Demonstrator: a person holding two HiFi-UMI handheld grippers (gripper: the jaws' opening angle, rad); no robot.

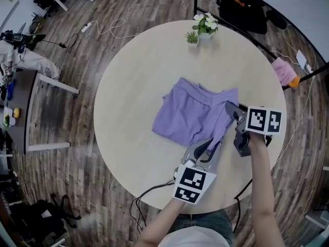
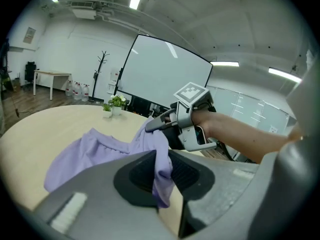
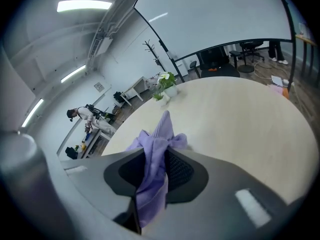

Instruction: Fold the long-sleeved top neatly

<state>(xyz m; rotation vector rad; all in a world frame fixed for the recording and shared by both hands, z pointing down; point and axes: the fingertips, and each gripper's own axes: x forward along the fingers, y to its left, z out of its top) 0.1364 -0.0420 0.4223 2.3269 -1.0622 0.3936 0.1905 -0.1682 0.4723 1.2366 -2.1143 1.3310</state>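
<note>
Closest in, the left gripper [image 1: 204, 149] sits near the desk's front edge. Its jaws are clamped tight on a fold of the purple top [image 1: 187, 115], with a bit of cloth hanging out below the pads. Just to its right and a little further out, the right gripper [image 1: 230, 107] has its jaws pinched narrow on the top's right-hand corner, with the fabric bunched up between the pads. From the left gripper view you can see the cloth strung between the two grippers, raised off the surface.

The rest of the top lies rumpled on the round desk [image 1: 128, 76], roughly mid-desk and a bit right of centre. Further back, a small plant [image 1: 202, 29] stands by the far rim, well apart from the top. Beyond that there's wood floor, with a pink bundle [image 1: 284, 71] off to the right.
</note>
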